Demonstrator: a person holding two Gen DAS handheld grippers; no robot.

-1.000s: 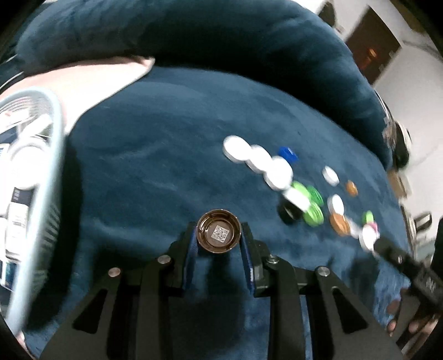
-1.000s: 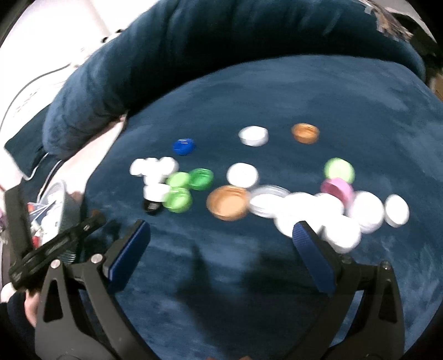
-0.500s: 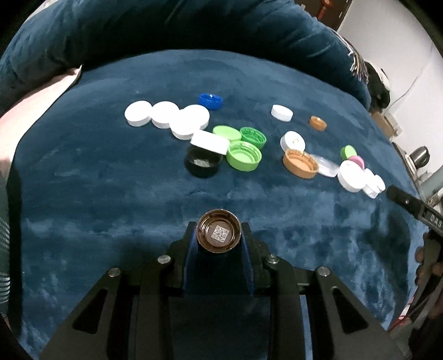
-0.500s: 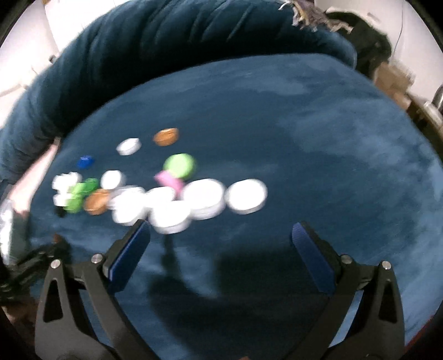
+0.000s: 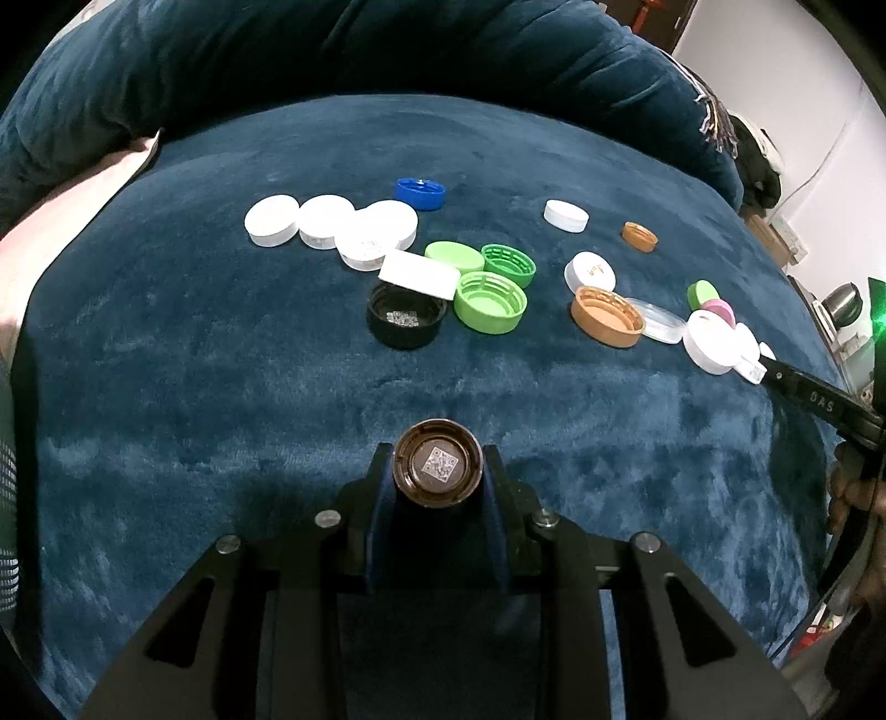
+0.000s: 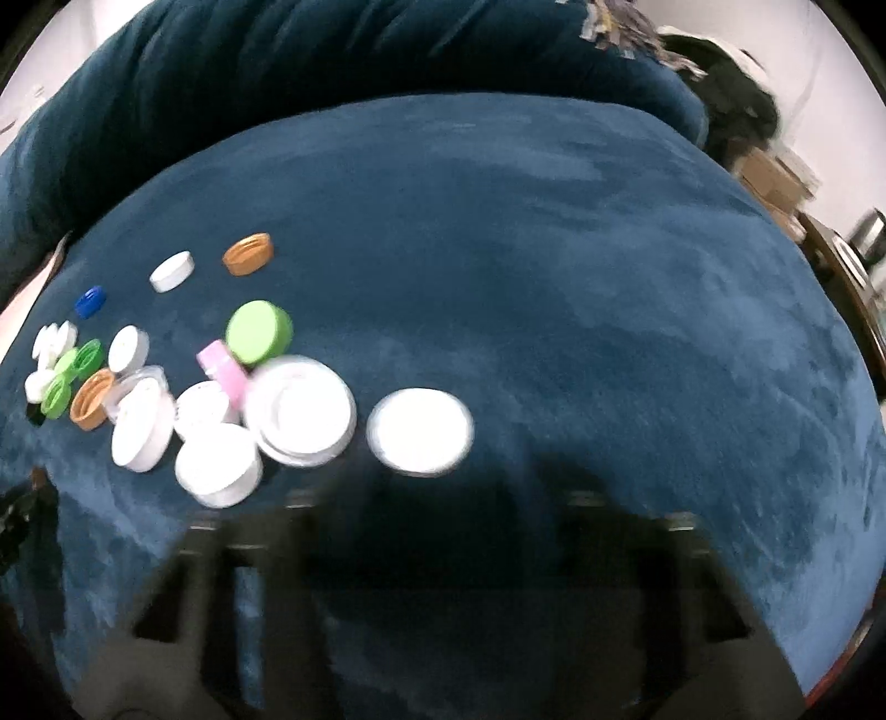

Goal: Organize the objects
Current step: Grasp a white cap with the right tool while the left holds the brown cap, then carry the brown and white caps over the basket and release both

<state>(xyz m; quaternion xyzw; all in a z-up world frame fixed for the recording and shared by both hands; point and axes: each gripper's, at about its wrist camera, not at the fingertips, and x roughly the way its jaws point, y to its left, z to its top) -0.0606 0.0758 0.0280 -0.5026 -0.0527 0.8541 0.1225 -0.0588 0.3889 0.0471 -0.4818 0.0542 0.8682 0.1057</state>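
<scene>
My left gripper (image 5: pixel 437 471) is shut on a dark brown cap (image 5: pixel 437 464) with a QR sticker inside, held above the blue plush surface (image 5: pixel 221 387). Ahead lie several loose caps: white ones (image 5: pixel 332 221), green ones (image 5: pixel 490 302), a black cap (image 5: pixel 405 321), a blue cap (image 5: pixel 421 194) and an orange cap (image 5: pixel 606 315). In the right wrist view my right gripper (image 6: pixel 443 515) is heavily blurred; its jaws cannot be made out. A white lid (image 6: pixel 420 431) lies just ahead of it, with more white lids (image 6: pixel 302 410), a pink cap (image 6: pixel 221 370) and a green cap (image 6: pixel 259 331) to the left.
A thick dark blue cushion roll (image 5: pixel 387 50) bounds the far side. Pale fabric (image 5: pixel 72 194) shows at the left edge. The other gripper's black body (image 5: pixel 819 399) enters the left wrist view from the right. Clutter and boxes (image 6: pixel 775 177) stand beyond the right edge.
The left gripper swung right from a basket toward the cap cluster, still holding the brown cap. The right gripper swung right and its jaws, wide open before, now blur out.
</scene>
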